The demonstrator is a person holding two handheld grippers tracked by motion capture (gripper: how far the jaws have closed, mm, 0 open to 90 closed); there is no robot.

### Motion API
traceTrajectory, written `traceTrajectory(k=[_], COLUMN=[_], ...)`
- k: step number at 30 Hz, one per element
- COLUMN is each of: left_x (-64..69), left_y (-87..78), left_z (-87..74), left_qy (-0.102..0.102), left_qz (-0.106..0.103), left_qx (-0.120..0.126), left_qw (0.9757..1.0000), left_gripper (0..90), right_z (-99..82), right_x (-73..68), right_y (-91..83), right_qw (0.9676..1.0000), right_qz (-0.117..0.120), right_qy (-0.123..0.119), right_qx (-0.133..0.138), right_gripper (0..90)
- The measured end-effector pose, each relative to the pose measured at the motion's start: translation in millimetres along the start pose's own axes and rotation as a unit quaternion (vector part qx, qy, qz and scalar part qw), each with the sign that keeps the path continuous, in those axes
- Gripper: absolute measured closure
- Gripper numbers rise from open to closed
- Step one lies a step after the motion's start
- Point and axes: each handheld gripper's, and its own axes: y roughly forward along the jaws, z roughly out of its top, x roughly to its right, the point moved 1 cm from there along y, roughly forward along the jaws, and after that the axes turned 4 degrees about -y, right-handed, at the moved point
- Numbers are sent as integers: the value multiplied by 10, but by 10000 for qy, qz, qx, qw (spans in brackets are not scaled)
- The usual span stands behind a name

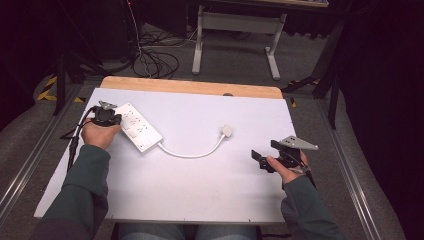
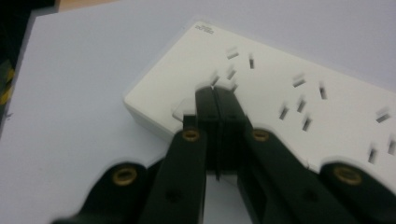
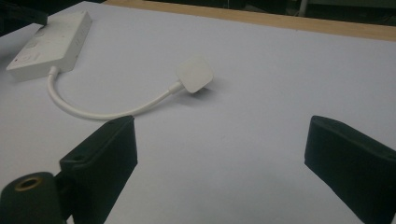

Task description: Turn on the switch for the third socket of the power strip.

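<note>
White board (image 1: 200, 190): power strip (image 1: 138, 126) lay at far-left, long axis diagonal. Left gripper (image 2: 215, 95) closed, tips on strip's end, possibly pressing a switch. Plug (image 3: 194, 73) right of strip, nearer right gripper (image 3: 224, 154), jaws wide apart, empty.

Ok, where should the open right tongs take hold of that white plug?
Grip the plug across its two flat side faces, coming down from above. It lies flat on the table with its cord leaving one end, so stay off that end. The right tongs are already open wide.
</note>
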Motion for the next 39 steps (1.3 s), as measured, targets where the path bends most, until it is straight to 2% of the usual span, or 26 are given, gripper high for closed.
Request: traceTrajectory(k=[8, 11, 13, 17, 22, 23, 24, 27, 30, 35, 39], left_x=[-3, -7, -19, -18, 38, 58, 58, 100, 111, 87, 85], left_y=[2, -18, -92, -169, -380, -474, -474, -621, -683, -884, -964], left_z=[-5, 1, 42, 42, 34, 29, 29, -15, -45, -111, -138], left_qy=[-49, -142, -217, -266, -351, -386, -386, -433, -398, -520, -560], left_qz=[3, -64, -66, -124, -335, -415, -415, -526, -566, -663, -721], left_qx=[44, 169, 435, 535, 799, 922, 922, 1060, 1094, 1298, 1390], left_qw=[10000, 9997, 9988, 9981, 9956, 9941, 9941, 9920, 9916, 9879, 9861], left_gripper=[900, 900, 900, 900, 900, 900, 900, 900, 900, 900, 900], right_z=[-1, -1, -2, -1, 3, 3, 6, 18, 29, 42, 44], right_x=[0, 2, 1, 0, -5, -3, -4, -7, -14, -21, -11], right_y=[1, 3, 8, 7, 19, 21, 23, 35, 50, 87, 81], right_qw=[10000, 10000, 10000, 10000, 10000, 10000, 10000, 10000, 10000, 10000, 10000], right_qz=[-4, -4, -6, -13, -22, -20, -18, -9, -7, 19, 8], right_qy=[9, 12, 12, 13, 7, -21, -20, -19, -13, -35, -27], right_qx=[-3, -4, -10, -12, -23, -33, -35, -38, -43, -70, -52], right_gripper=[99, 99, 99, 99, 99, 99, 99, 99, 99, 99, 99])
